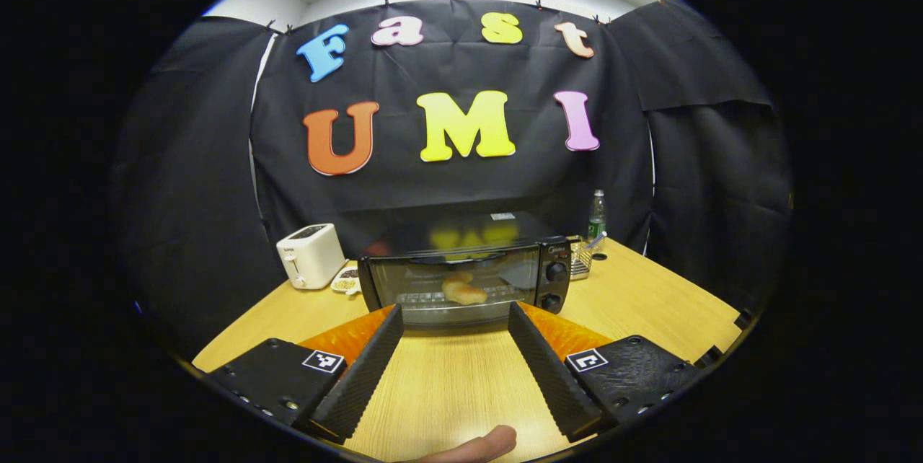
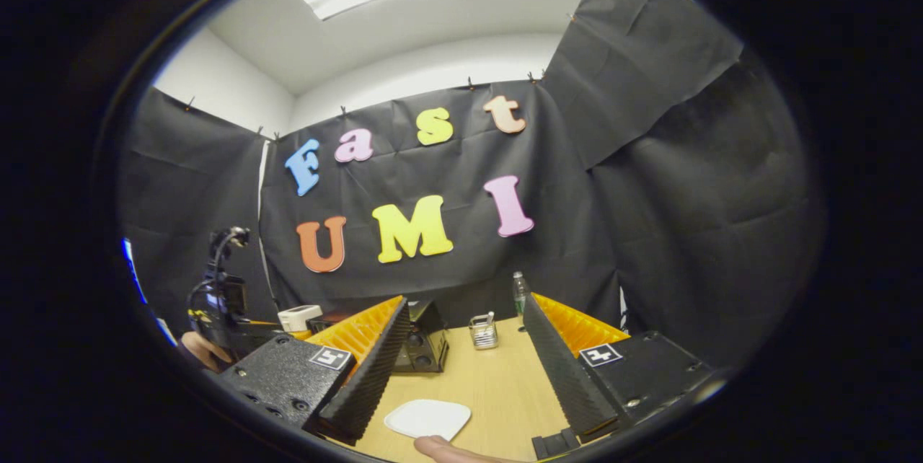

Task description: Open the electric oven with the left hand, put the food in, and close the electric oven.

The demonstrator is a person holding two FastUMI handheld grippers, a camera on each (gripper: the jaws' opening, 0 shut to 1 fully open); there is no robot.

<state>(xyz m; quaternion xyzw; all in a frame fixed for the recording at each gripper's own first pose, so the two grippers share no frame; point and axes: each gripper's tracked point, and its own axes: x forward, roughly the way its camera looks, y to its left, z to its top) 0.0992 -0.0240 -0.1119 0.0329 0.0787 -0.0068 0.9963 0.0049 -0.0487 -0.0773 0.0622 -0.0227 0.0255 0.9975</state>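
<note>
The black electric oven (image 1: pixel 465 268) stands at the middle of the wooden table, door up against its front, handle along the top edge. Through the glass a golden bread roll (image 1: pixel 465 292) lies on the rack. My left gripper (image 1: pixel 454 319) is open a short way in front of the oven, holding nothing. My right gripper (image 2: pixel 467 304) is open too, held above the table to the right of the oven (image 2: pixel 422 340), whose knob side faces it. A bare white plate (image 2: pixel 427 418) lies below it. The left gripper and the hand holding it (image 2: pixel 223 311) show at far left.
A white toaster (image 1: pixel 310 255) and a small dish of nuts (image 1: pixel 346 280) sit left of the oven. A wire basket (image 1: pixel 585 255) and a plastic bottle (image 1: pixel 596 216) stand to its right. A fingertip (image 1: pixel 479 443) pokes in at the bottom edge.
</note>
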